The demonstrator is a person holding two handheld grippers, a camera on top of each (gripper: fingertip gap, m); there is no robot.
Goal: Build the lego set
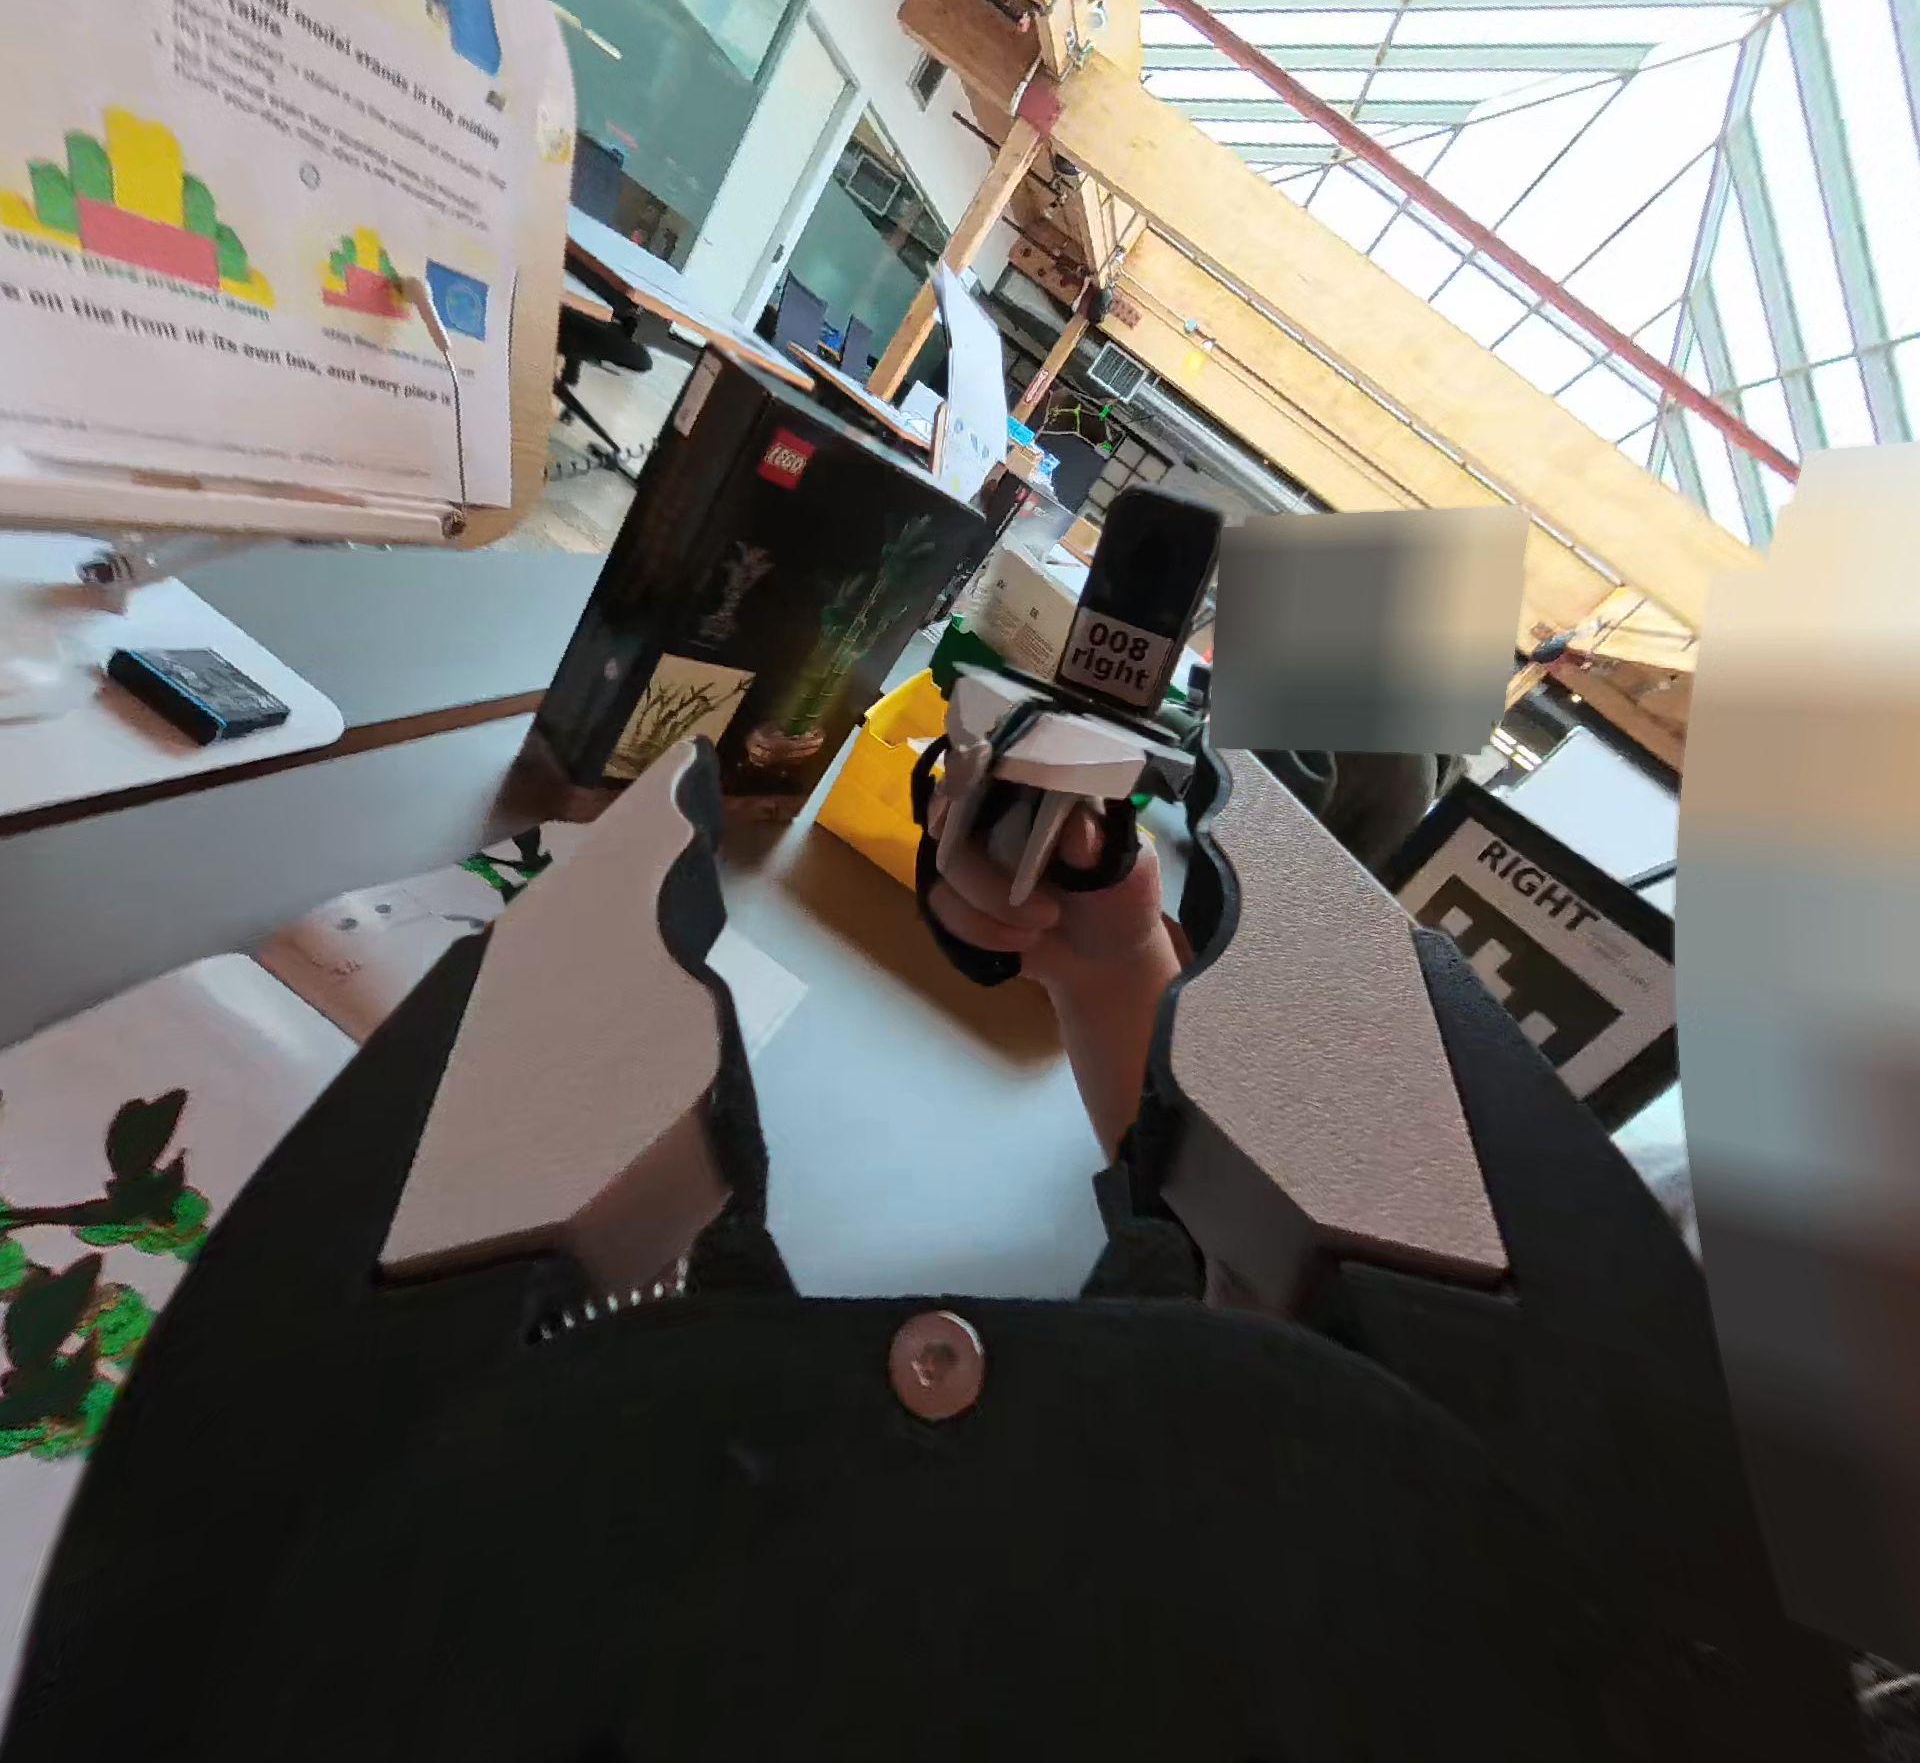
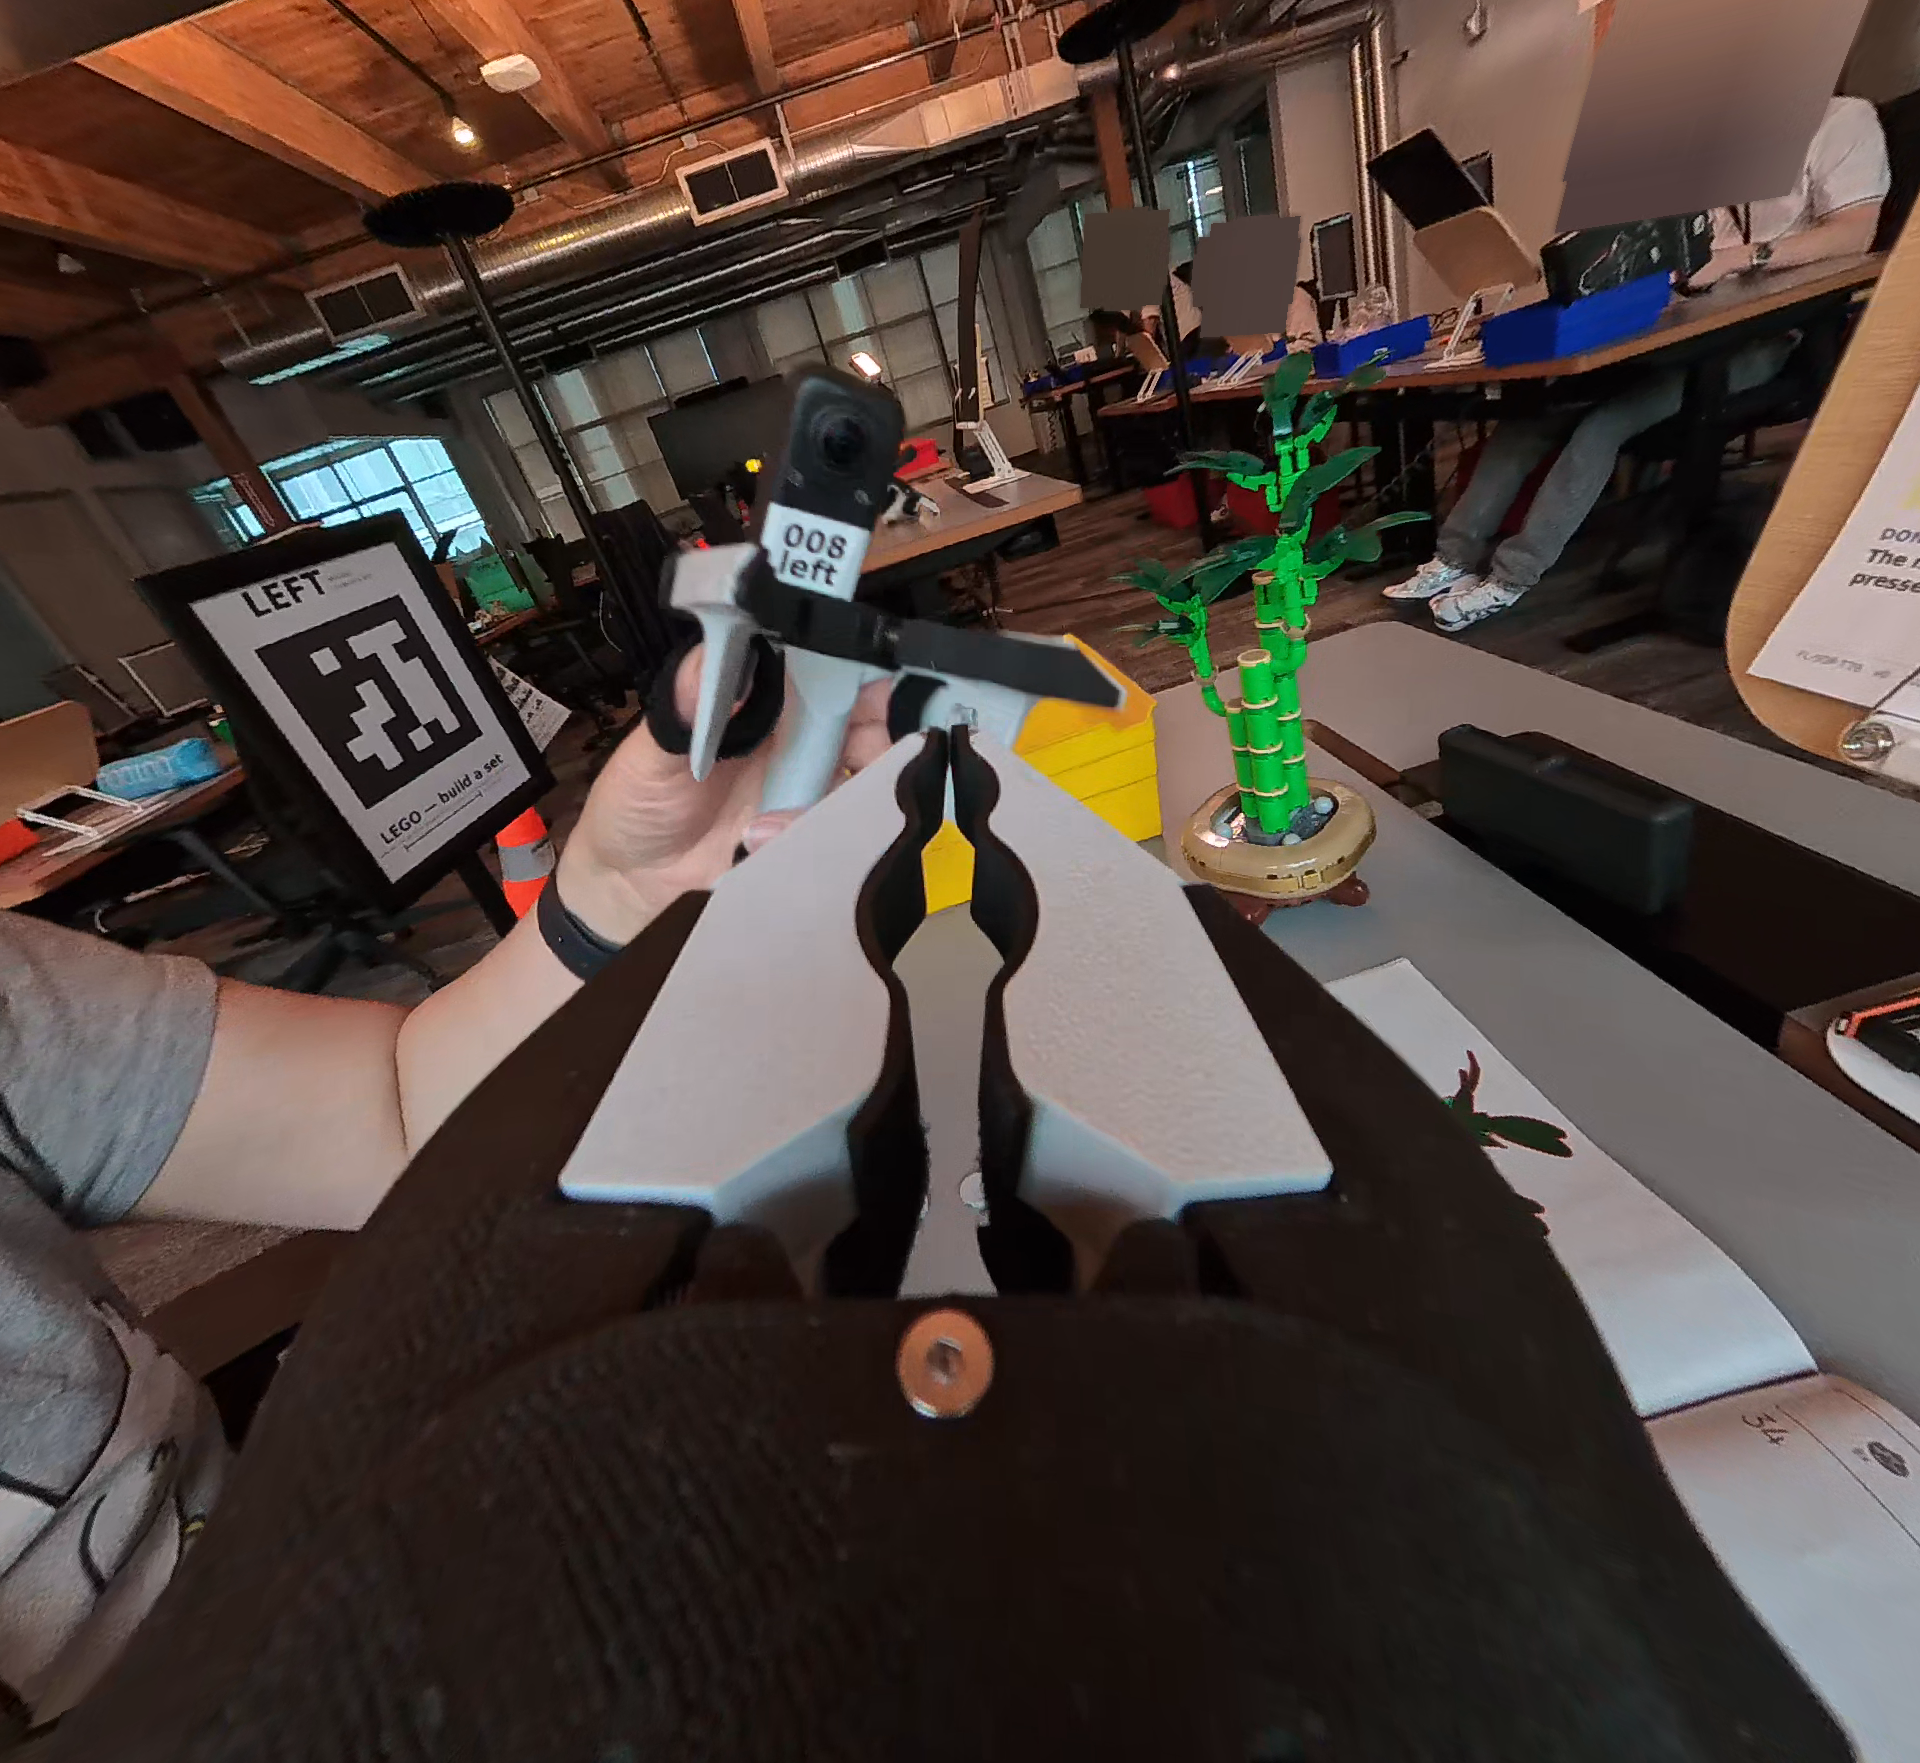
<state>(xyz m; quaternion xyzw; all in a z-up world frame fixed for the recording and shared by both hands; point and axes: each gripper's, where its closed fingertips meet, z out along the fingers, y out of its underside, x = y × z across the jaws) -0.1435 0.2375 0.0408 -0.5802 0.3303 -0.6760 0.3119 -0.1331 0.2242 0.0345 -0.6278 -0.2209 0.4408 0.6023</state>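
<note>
Two hand-held grippers were raised above a grey bench (image 2: 1621, 1017), each facing the other.

The left hand-held gripper (image 1: 951, 830) had its two white fingers (image 1: 582, 1007) spread wide apart, with nothing between them. Through that gap the person's right hand (image 1: 1049, 903) could be seen, wrapped around the pistol grip of the other tool.

The right hand-held gripper (image 2: 951, 742) had its fingers drawn together until the tips met or nearly met, and it held nothing. Beyond its tips the person's left hand (image 2: 665, 809) gripped the left tool, with a dark band on the wrist.

The landmark was a yellow bin (image 2: 1101, 768) standing on the bench. What lay inside it could not be made out from either view. In the right wrist view, just to the right of the yellow bin, stood the lego bamboo plant (image 2: 1273, 664): bright green jointed stalks with dark green leaves, upright in a round tan pot. In the left wrist view the dark lego box (image 1: 748, 612), printed with a bamboo picture, stood upright just left of the yellow bin (image 1: 883, 778).

Nearer the camera than the bin, an open instruction booklet (image 2: 1621, 1266) lay flat on the bench, with a loose dark green leaf piece (image 2: 1507, 1131) resting on it. Left of the bin and off the bench, a framed black-and-white marker sign (image 2: 353, 705) stood upright.
</note>
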